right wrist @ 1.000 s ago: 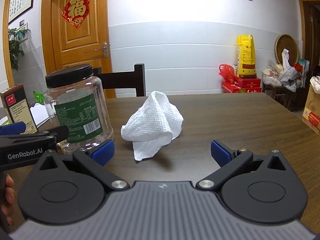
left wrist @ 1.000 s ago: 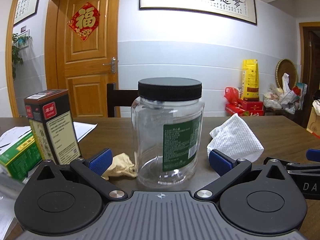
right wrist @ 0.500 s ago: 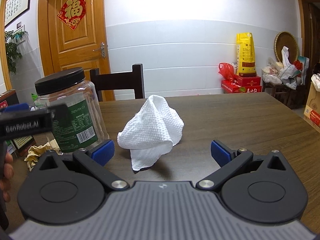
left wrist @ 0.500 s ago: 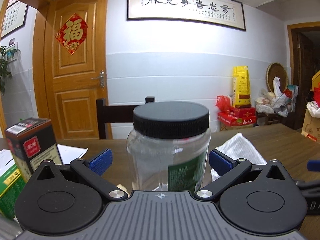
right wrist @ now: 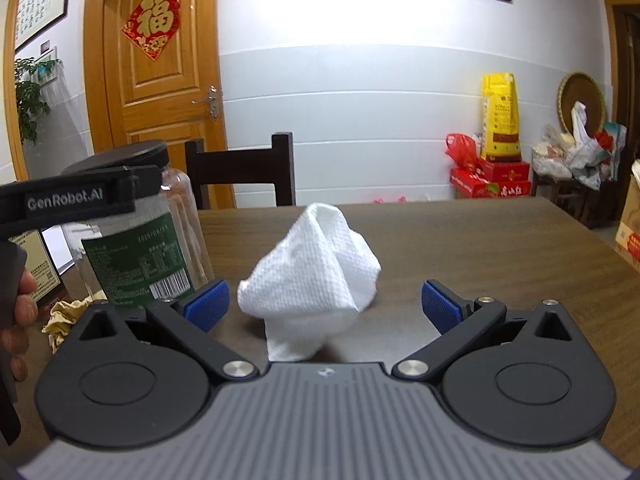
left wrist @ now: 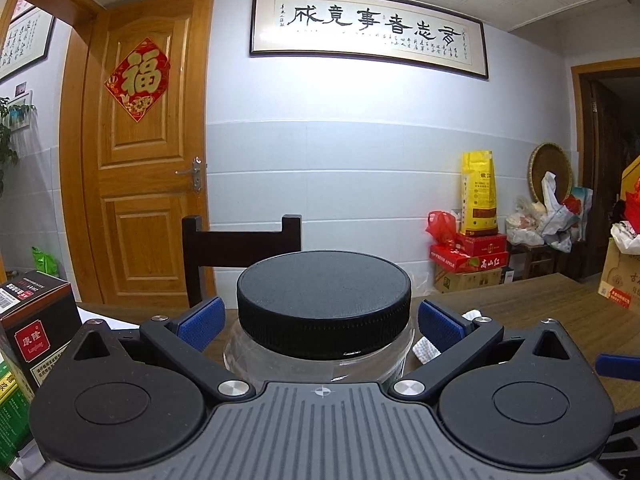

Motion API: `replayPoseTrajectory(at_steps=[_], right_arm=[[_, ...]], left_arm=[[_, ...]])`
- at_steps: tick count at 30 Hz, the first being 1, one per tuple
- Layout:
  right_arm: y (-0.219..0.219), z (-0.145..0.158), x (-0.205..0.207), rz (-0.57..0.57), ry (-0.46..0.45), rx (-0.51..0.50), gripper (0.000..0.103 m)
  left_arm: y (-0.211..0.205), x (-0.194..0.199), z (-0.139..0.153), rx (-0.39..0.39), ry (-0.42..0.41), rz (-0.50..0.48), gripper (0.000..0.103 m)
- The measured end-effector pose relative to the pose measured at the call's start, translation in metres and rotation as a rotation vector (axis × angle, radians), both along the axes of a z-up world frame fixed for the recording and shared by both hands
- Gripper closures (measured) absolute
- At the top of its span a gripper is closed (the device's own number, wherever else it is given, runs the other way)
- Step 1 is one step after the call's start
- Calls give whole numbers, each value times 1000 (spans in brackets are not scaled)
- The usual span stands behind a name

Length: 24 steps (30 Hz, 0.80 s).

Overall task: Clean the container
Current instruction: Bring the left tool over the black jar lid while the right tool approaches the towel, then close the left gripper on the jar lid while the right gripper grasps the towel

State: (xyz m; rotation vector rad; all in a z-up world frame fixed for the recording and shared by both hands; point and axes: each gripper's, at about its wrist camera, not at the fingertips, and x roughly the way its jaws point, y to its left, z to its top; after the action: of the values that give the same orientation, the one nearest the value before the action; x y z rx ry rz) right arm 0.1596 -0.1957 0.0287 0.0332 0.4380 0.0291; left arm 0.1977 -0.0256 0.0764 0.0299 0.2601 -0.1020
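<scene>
My left gripper [left wrist: 320, 320] is spread wide with the clear plastic jar [left wrist: 320, 344] between its blue pads, its black lid [left wrist: 323, 300] level with them and touching neither. A second ago the jar stood ahead of the fingers; now it is in between them. It stands upright on the table [right wrist: 480, 248], while my right gripper [right wrist: 325, 304], also apart, frames the white paper towel [right wrist: 316, 276].
</scene>
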Motion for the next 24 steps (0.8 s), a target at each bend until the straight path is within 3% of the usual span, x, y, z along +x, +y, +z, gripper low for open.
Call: replayPoseTrajectory(at_steps=[17,21,24], right_arm=[[24,-11,51,48,20,-66,4],[30,-14,65,65,41,-75,17],[32,-15,71,66,49,-70,17]], left_arm=[[-2,8,-3,-12,-22,30,0],[-4,12,-3,-13,-24,34,0],[-4,12,-4,-14,-25,32,0]])
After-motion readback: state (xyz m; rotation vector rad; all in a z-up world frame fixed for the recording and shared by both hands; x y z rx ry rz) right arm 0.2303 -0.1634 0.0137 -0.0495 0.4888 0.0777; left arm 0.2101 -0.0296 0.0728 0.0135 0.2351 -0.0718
